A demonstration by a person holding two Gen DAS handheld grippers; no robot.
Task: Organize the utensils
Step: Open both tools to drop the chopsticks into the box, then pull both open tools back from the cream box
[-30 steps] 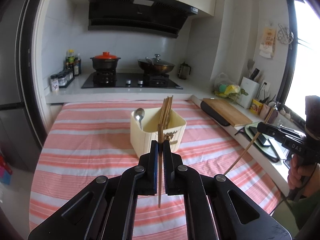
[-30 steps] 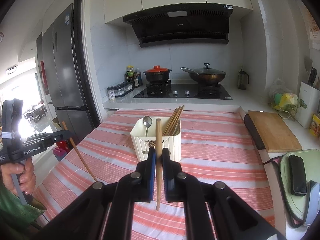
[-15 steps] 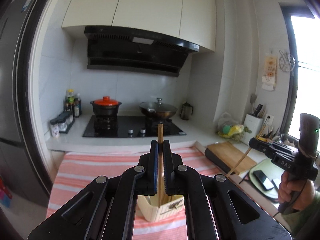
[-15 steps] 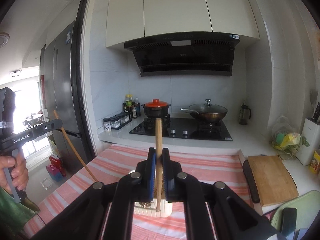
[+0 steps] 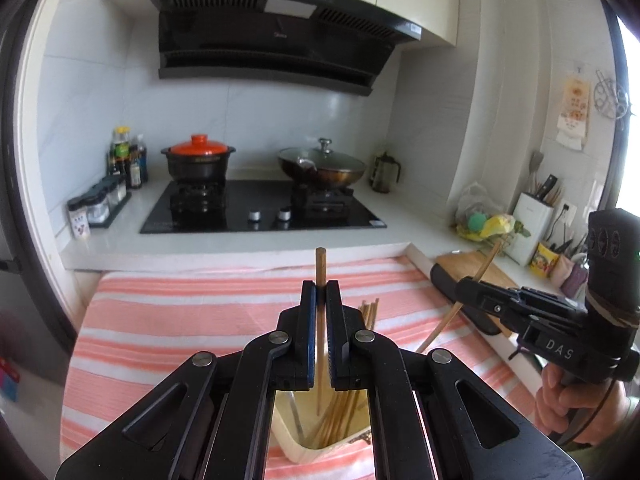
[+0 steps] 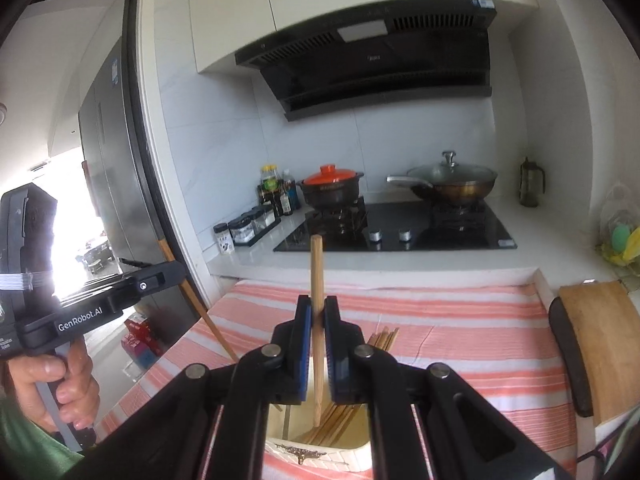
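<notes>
My left gripper (image 5: 320, 292) is shut on a wooden chopstick (image 5: 320, 268) held upright, its lower tip hanging inside the cream utensil holder (image 5: 308, 454) just below. My right gripper (image 6: 317, 308) is shut on another wooden chopstick (image 6: 317, 276), also upright, its lower end over the same holder (image 6: 320, 452). Several chopsticks (image 6: 384, 338) stand inside the holder. Each gripper shows in the other's view: the right one (image 5: 464, 286) at the right, the left one (image 6: 176, 270) at the left.
The holder stands on a table with an orange-striped cloth (image 5: 180, 320). Behind is a counter with a black hob (image 5: 260, 212), an orange-lidded pot (image 5: 198, 160) and a wok (image 5: 322, 168). A wooden cutting board (image 6: 600, 336) lies at the right.
Both grippers have come in over the holder with their chopsticks, which now hang down into its opening. The holder has shifted from ahead of the fingers to directly beneath them.
</notes>
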